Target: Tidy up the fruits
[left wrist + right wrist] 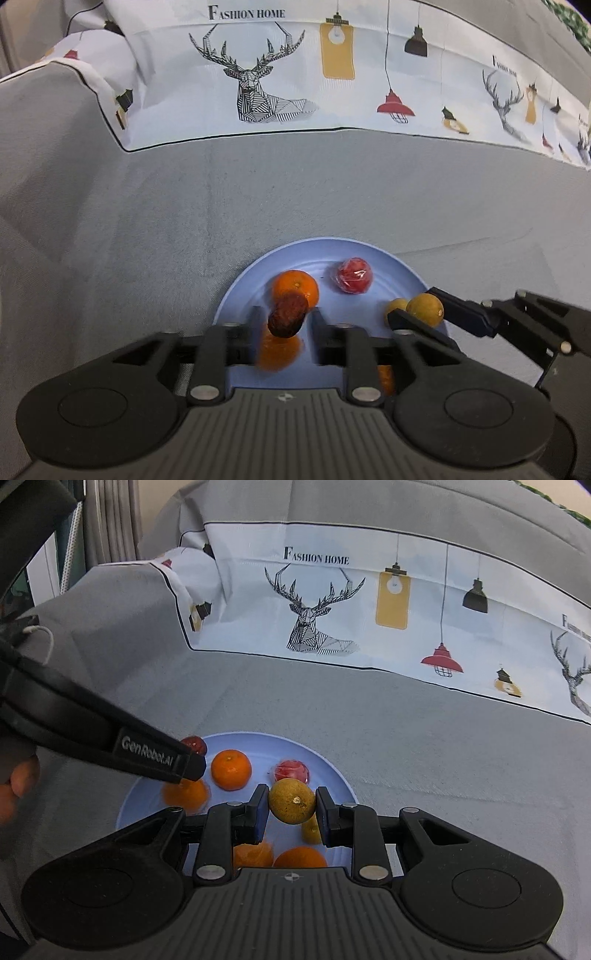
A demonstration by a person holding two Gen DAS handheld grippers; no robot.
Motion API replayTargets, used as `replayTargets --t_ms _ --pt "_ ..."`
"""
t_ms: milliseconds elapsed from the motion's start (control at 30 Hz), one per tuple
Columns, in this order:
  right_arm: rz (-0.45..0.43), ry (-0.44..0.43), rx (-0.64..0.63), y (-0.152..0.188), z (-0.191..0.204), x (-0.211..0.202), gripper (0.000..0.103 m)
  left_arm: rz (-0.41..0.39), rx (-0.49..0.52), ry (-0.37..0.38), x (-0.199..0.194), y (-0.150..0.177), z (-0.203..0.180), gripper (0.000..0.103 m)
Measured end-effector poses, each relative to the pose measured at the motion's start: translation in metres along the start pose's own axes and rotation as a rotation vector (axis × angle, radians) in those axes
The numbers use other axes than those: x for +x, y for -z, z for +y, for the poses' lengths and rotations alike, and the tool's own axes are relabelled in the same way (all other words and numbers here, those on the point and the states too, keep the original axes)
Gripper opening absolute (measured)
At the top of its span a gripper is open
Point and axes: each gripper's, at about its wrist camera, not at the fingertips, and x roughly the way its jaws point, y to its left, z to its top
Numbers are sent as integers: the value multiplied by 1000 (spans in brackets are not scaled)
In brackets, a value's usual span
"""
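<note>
A light blue plate (236, 291) (334, 771) lies on grey fabric and holds several fruits. My left gripper (287, 320) hangs over the plate's near side with its jaws apart. A dark red-brown fruit (288, 315) (194, 743) sits between its pads with a small gap on each side, above a blurred orange (279, 350) (184, 794). My right gripper (291, 803) (413, 306) is shut on a yellow-green round fruit (291, 801) (424, 308) just above the plate. On the plate lie a sharp orange (295, 286) (231, 770), a red wrapped fruit (351, 275) (291, 770) and a small yellow fruit (393, 308) (310, 829).
Two more oranges (253, 853) (299, 856) lie at the plate's near edge. A white cloth printed with deer and lamps (332, 92) (369, 602) covers the grey cushion behind. A hand (18, 786) shows at the left edge, with curtains (110, 517) beyond.
</note>
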Motion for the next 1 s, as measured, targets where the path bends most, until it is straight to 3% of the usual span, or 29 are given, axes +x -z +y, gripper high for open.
replayTargets --t_ms 33,67,133,300,400,633,1000 --pt "15 -7 -6 -1 0 4 35 -8 -4 -8 -2 0 1 90" --pt "37 -15 -11 -3 -1 7 44 -31 -17 -19 -6 1 3 102" --pt "58 4 10 -4 -4 4 76 -82 -36 -28 -19 5 5 103" --pt "59 20 55 4 -5 -35 96 2 -61 -54 -47 18 8 103" --pt "75 25 90 15 0 -67 99 37 -70 -94 -73 34 6 103" --pt "36 83 127 37 17 -131 100 -10 -36 -176 -134 81 -4 103" --pt "-33 120 85 56 36 -188 101 -83 -33 -194 -191 122 -19 103"
